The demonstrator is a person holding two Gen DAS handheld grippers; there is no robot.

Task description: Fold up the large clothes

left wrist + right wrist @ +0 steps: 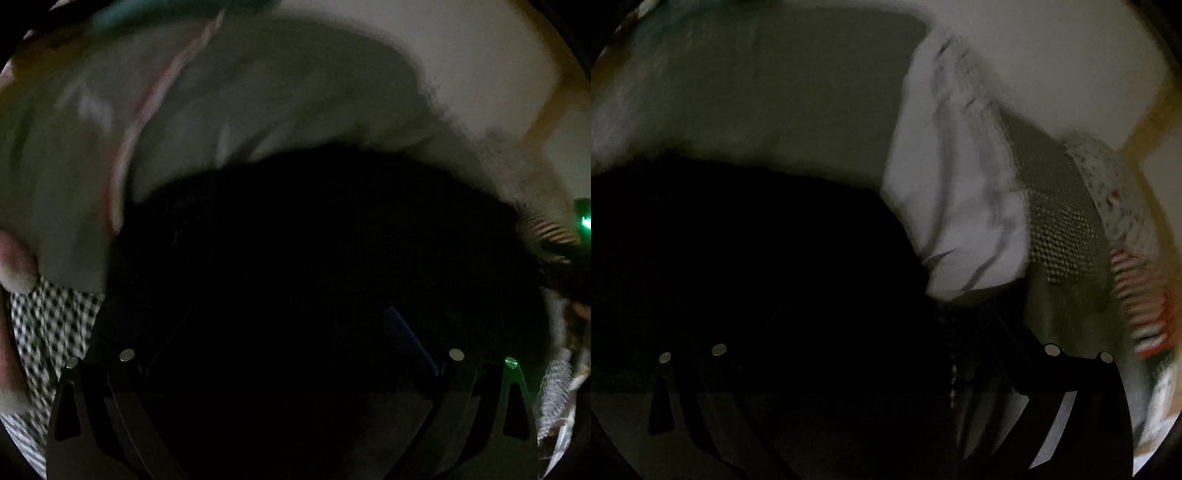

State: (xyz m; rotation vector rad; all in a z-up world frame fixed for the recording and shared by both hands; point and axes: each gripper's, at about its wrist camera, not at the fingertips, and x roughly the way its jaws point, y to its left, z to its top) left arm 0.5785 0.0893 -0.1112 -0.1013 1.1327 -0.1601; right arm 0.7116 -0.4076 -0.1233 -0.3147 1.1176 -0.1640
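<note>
Black cloth (314,236) fills both dim, blurred views; white cloth (960,192) lies beside it. Left gripper (291,354) and right gripper (882,354) are buried in dark; cannot tell their jaws' state.

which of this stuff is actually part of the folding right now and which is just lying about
In the job:
black garment, filling the space in front of both grippers
left gripper
right gripper

Lying about:
white garment
checked cloth
red-and-white striped cloth
grey mesh fabric
dotted white cloth
</note>
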